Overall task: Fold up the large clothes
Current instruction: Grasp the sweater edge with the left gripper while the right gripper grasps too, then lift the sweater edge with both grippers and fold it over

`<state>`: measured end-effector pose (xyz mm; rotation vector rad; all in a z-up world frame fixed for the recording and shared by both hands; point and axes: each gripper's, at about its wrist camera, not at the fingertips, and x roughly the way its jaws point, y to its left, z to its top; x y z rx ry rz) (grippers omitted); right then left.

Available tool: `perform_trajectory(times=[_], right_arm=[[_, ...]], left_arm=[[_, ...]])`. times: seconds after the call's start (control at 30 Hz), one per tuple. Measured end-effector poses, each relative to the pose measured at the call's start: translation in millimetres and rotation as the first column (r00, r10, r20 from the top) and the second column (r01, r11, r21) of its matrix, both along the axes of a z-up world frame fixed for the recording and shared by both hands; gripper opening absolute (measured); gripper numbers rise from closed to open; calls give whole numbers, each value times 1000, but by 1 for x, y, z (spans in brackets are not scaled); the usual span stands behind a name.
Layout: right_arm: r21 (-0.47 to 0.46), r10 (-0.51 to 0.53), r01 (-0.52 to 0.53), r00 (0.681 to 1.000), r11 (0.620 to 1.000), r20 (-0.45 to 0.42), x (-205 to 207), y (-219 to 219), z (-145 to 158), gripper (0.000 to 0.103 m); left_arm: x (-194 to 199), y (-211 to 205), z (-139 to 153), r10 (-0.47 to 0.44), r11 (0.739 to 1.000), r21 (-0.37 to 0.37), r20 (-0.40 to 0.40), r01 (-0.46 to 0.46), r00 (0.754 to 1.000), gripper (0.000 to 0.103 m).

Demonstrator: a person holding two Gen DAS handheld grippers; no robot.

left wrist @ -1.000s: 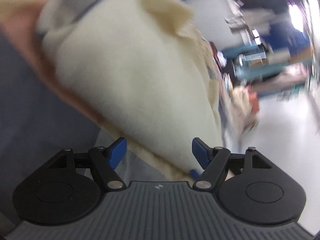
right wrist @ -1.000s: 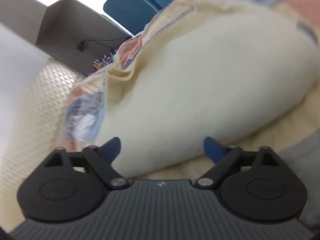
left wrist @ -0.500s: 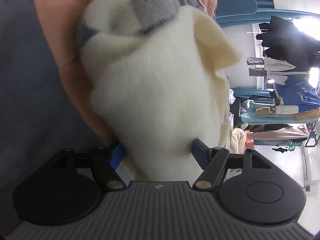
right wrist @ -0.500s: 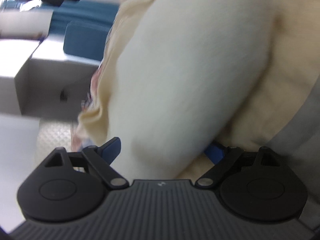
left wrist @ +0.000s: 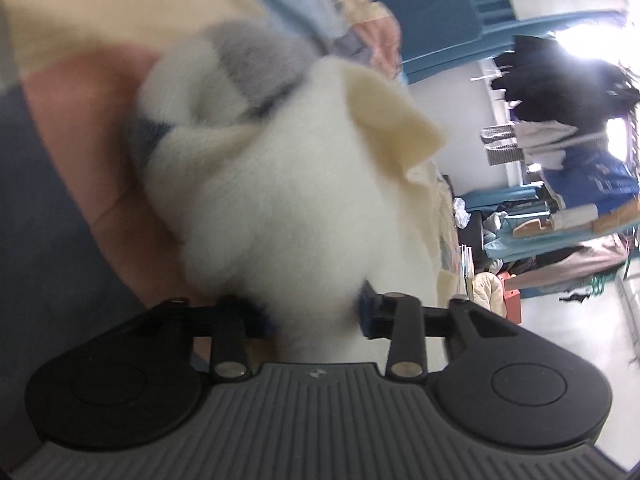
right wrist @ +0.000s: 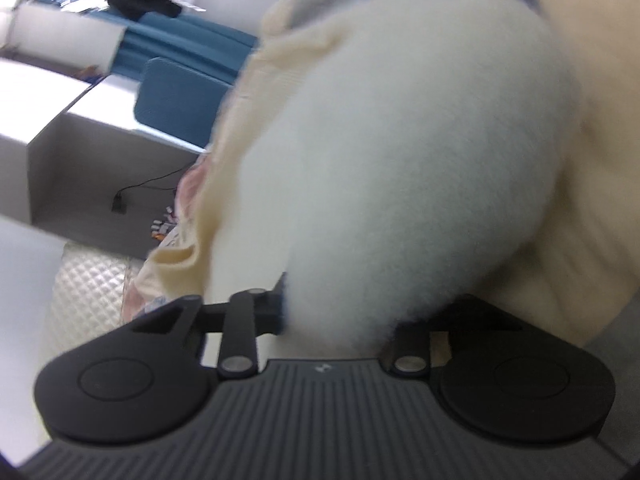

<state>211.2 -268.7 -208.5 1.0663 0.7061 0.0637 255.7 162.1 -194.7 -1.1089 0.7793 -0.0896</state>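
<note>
A large cream fleece garment [left wrist: 288, 200] with grey and pink patches fills the left wrist view. My left gripper [left wrist: 316, 316] is shut on a thick fold of its white fleece lining, the blue fingertips [left wrist: 366, 312] pressed into it. In the right wrist view the same cream fleece garment [right wrist: 400, 152] bulges close to the camera. My right gripper [right wrist: 340, 316] is shut on another fold of it, and the fleece hides its right fingertip.
A dark grey surface [left wrist: 44, 220] lies at the left of the left wrist view. Hanging clothes on a rack [left wrist: 568, 128] and a bright floor are at the right. A blue chair [right wrist: 176, 100], a white desk [right wrist: 56, 120] and a quilted cream cover [right wrist: 84, 280] show at the right wrist view's left.
Both grippers were open around the fleece a second ago and have closed on it. The views have swung as the garment is lifted.
</note>
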Motion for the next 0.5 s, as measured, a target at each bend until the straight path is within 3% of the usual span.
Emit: perform_trajectory(times=[0.3,0.5], right_arm=[[-182,75,-40,978,983,194,-35,12,53,31],[-183,105,-60,963,981,248,-61,5,86,31]], left_arm=[[-40,-2,43,-49,991,134,124,32,991,33],[-83,-10,87,-99,976,211,218,52,971,33]])
